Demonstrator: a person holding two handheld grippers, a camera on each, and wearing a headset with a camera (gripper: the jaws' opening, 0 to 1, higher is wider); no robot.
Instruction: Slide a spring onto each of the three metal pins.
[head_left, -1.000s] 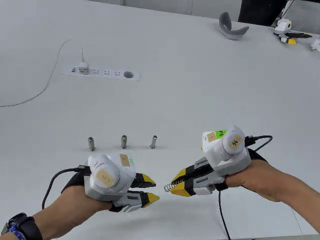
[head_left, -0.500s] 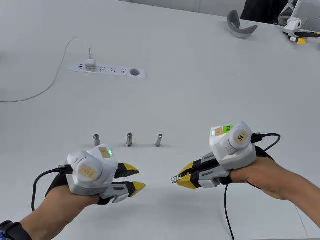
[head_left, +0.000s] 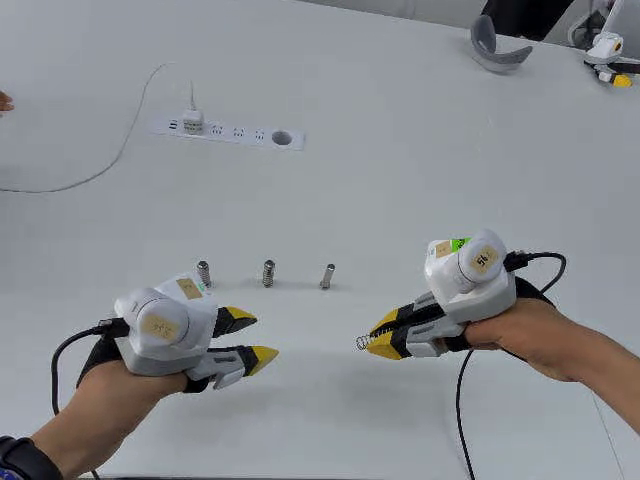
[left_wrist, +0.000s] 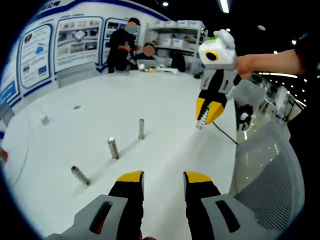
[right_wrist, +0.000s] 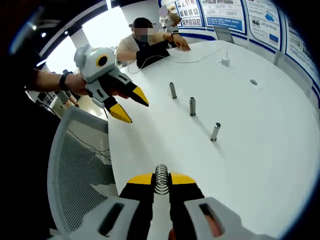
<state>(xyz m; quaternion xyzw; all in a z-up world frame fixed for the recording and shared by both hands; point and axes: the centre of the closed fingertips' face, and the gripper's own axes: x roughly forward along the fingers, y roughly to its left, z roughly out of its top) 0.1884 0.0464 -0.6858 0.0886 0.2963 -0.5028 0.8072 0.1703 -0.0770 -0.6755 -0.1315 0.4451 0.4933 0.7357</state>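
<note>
Both grippers have drawn apart since a second ago. Now the left gripper (head_left: 258, 336) is at lower left, its jaws open and empty. The right gripper (head_left: 378, 338) is at lower right of centre, its jaws closed on a spring (head_left: 362, 343). Above them three metal pins (head_left: 268, 266) stand in a row; the right pin (head_left: 328, 276) is bare.

Left gripper (head_left: 258, 337) and right gripper (head_left: 376, 339) have white-grey shells, yellow-tipped black jaws, black cables.

Bench count: 3 metal pins (head_left: 327, 276), 3 springs (head_left: 268, 272)
2 on pins, 1 spring (head_left: 362, 342) in right gripper (head_left: 376, 343); 1 left gripper (head_left: 258, 336); 1 power strip (head_left: 240, 132)
</note>
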